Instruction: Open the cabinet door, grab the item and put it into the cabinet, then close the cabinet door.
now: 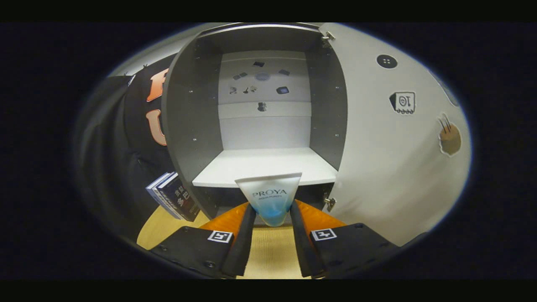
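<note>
The tool is clamped on a cosmetic tube — both fingers press its narrow blue end, and its wide flat end stands up in front of the cabinet. The tube is held just short of the white shelf, not yet inside. The cabinet door is swung wide open to the right. Left of the cabinet, two dark books lean on the yellow wooden surface — near the tool.
</note>
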Demonstrator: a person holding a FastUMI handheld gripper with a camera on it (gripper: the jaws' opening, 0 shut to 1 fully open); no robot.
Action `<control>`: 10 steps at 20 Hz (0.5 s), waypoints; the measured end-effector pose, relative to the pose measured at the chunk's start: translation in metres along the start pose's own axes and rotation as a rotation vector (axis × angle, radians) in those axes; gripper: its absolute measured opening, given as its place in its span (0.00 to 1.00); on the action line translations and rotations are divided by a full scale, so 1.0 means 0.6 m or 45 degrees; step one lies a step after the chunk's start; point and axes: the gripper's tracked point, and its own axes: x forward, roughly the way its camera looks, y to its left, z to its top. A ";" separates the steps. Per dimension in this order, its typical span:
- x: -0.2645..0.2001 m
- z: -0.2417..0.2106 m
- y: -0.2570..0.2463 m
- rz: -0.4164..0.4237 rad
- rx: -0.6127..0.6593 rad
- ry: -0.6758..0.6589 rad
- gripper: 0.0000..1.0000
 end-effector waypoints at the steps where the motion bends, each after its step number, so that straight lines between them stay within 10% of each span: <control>1: 0.012 0.019 0.003 0.013 0.003 -0.009 0.54; 10: 0.116 0.139 0.030 0.061 -0.042 -0.051 0.54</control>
